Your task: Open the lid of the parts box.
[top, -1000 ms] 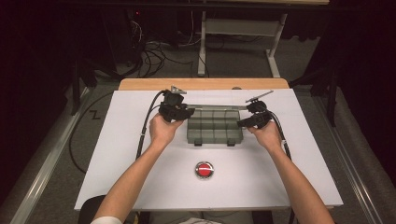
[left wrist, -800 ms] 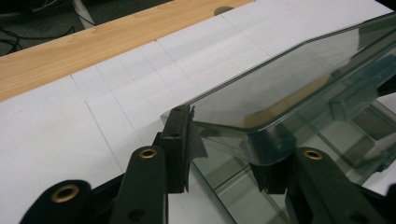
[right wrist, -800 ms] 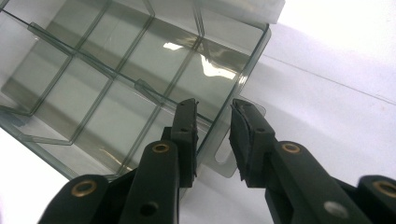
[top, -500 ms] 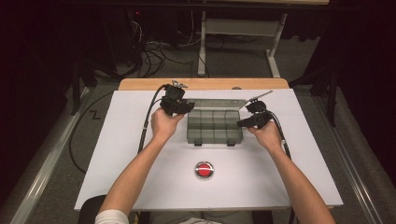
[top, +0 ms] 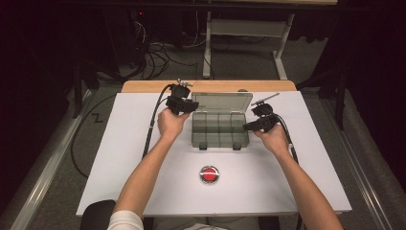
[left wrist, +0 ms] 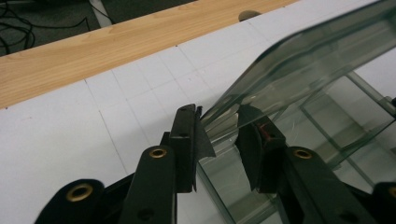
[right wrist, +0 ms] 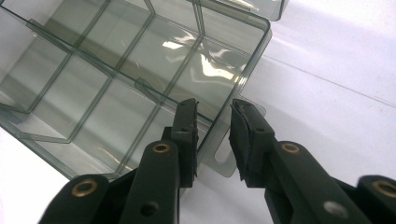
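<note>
Left hand-held gripper [left wrist: 219, 140] pinching the raised lid [left wrist: 303, 60] at centre frame; right hand-held gripper [right wrist: 212, 135] spread around the box [right wrist: 116, 84] side tab.

**Compartment box at mid-table, a gripper at each end**

The compartment box [top: 220, 130] sits on the table [top: 119, 158] a little behind its middle. Its lid [top: 221, 101] stands raised along the box's far edge. The left gripper [top: 191, 105] is at the box's far left corner, with the lid's corner between its jaws. The right gripper [top: 246, 127] is at the box's right end, its jaws astride the side wall there, one inside the end compartment and one outside. A round button [top: 209, 174] lies on the table in front of the box, nearer the person. A wooden strip [top: 143, 86] runs along the table's far edge, behind the lid.
</note>
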A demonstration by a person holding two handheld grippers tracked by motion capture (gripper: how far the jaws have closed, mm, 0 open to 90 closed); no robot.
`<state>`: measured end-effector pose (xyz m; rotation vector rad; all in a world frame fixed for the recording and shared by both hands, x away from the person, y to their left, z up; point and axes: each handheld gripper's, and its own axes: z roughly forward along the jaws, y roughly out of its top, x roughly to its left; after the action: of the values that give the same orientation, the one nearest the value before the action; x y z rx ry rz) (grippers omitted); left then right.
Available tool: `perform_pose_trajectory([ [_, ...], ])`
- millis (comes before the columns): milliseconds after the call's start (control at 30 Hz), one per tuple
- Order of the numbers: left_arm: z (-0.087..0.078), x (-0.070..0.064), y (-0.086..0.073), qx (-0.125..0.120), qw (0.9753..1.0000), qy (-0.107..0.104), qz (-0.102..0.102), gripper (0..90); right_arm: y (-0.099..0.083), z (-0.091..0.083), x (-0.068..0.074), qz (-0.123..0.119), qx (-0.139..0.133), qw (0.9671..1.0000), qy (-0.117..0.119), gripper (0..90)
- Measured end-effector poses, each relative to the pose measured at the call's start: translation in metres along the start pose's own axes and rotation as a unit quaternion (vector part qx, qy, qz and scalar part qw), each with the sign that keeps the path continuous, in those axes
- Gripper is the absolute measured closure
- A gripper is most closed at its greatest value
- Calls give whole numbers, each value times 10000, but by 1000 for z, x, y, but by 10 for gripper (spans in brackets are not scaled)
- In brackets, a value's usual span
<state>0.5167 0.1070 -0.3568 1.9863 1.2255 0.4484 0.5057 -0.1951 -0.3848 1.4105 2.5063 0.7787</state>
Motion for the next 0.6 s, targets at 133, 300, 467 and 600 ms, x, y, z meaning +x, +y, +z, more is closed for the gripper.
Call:
perform_pose_trajectory([
  [133,7,2,-2,104,9999,21,-12,696,0,0,0,-6,-7,10000,-3,739],
  [300,12,5,-3,62,10000,15,-44,701,0,0,0,-9,2,10000,-3,739],
  [467,16,7,-4,51,9999,57,-96,713,0,0,0,-6,10,10000,-5,739],
  [600,22,9,-4,85,9998,74,-140,720,0,0,1,-5,7,10000,-10,739],
])
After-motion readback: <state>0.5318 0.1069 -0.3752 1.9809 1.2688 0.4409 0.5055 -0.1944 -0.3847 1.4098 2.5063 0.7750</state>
